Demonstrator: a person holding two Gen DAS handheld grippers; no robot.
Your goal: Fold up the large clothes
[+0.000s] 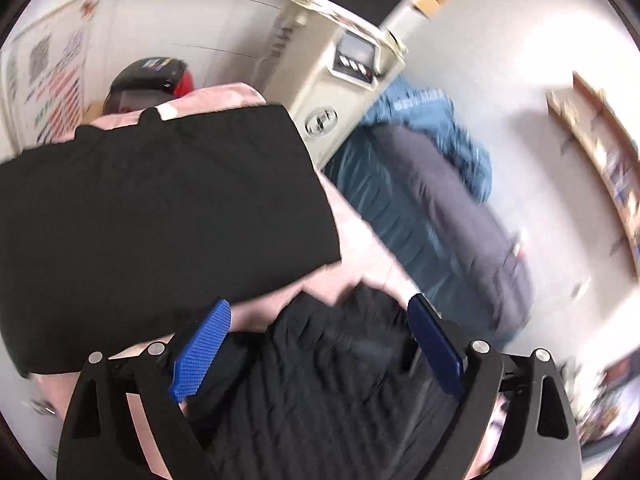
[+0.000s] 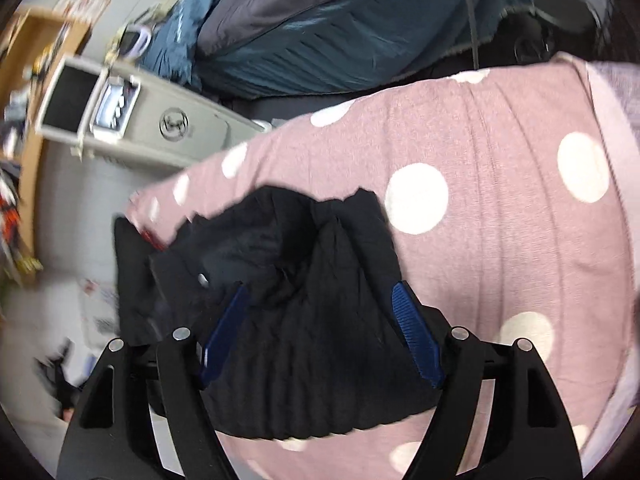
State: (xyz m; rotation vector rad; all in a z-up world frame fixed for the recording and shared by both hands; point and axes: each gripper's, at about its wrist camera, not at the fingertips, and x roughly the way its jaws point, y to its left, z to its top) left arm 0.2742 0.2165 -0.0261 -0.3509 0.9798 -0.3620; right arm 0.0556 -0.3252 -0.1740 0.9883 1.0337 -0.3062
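Fold released; both claws open over the black garment (image 2: 296,320) on the dotted sheet (image 2: 500,200).
Left claw (image 1: 320,344) and right claw (image 2: 320,324) grip nothing; next move, in my judgement: pick fresh edges; pads clear of cloth.

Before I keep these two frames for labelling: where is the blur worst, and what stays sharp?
Left wrist view: motion blur smears the beige appliance and the wooden shelf; the left gripper stays crisp. Right wrist view: left edge streaked, polka-dot sheet fairly sharp, black garment dark and short of detail. Both bend strongly at the rim.
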